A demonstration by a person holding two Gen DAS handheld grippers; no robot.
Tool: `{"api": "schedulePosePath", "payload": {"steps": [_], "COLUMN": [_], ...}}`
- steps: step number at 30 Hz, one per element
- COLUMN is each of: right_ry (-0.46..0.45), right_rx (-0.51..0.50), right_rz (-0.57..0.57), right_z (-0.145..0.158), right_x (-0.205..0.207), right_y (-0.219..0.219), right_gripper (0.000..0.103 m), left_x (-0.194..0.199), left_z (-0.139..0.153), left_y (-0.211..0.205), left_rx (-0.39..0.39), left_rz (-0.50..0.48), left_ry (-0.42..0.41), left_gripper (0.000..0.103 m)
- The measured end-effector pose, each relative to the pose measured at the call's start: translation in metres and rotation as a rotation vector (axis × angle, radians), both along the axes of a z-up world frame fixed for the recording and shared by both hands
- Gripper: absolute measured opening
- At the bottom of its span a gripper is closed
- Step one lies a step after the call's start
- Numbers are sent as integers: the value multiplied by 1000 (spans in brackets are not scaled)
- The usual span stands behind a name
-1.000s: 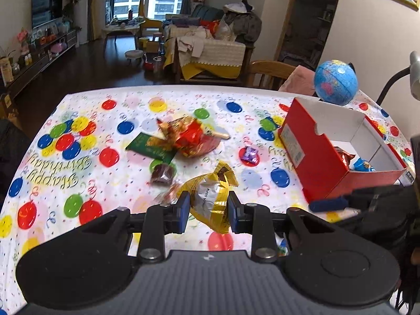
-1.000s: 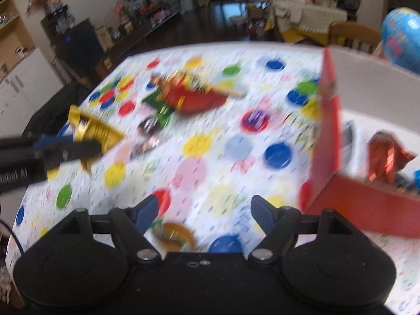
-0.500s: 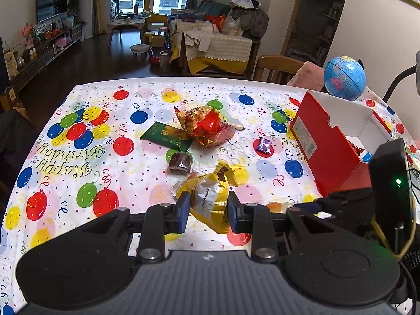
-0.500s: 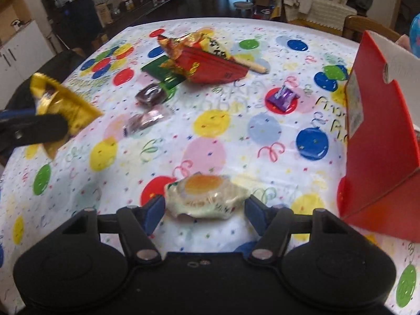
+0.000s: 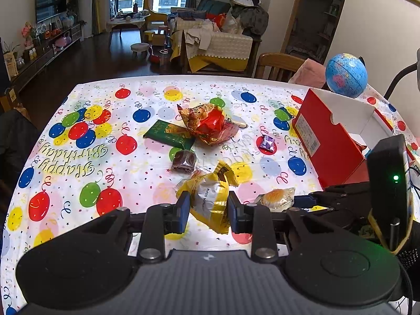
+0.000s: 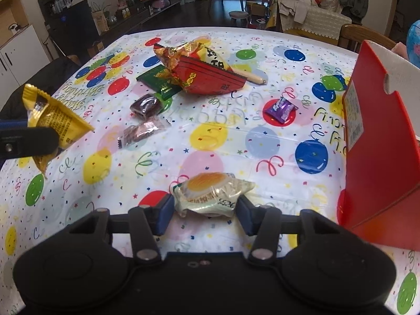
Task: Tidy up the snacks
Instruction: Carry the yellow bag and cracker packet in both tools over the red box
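The left hand-held gripper (image 5: 207,211) is clamped on a crinkled yellow-and-silver foil snack packet (image 5: 210,197), held above the balloon-print tabletop (image 5: 78,162). The right hand-held gripper (image 6: 205,214) is closing its jaws around a pale plastic-wrapped round pastry (image 6: 212,194) lying on the near tabletop, left of the open red cardboard box (image 6: 378,144).

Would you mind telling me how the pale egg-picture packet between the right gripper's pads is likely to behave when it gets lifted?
The pale packet looks puffy and crinkled, so it will probably squash between the closing right gripper rather than stay stiff. Its glossy film may be slippery. It seems light for its size, so it should lift easily.
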State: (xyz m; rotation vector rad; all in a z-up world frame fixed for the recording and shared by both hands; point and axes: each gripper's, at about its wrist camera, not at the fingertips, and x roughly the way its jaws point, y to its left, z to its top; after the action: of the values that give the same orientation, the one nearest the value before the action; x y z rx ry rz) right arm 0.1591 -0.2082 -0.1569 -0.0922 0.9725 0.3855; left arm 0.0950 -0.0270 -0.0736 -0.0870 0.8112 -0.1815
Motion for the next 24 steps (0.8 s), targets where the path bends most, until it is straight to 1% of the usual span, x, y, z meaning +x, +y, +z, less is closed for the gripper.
{"api": "schedulePosePath", "payload": {"steps": [5, 11, 18, 24], "right_ry": [-28, -90, -181, -227], "right_rx": [32, 81, 109, 96], "right_rz": [-7, -30, -85, -139], "right_z": [17, 54, 97, 116], "right_x": [-8, -18, -26, -29], "right_y": [-12, -38, -80, -120], "right_gripper": [50, 50, 50, 50], "left_x": [2, 7, 17, 26], "left_z": [4, 15, 35, 51], "left_y": [-6, -26, -65, -109], "left_rx": [-1, -2, -3, -2], "left_rz": [-11, -41, -104, -174], "left_ry": [-8, -32, -77, -112], "left_gripper": [29, 29, 29, 29]}}
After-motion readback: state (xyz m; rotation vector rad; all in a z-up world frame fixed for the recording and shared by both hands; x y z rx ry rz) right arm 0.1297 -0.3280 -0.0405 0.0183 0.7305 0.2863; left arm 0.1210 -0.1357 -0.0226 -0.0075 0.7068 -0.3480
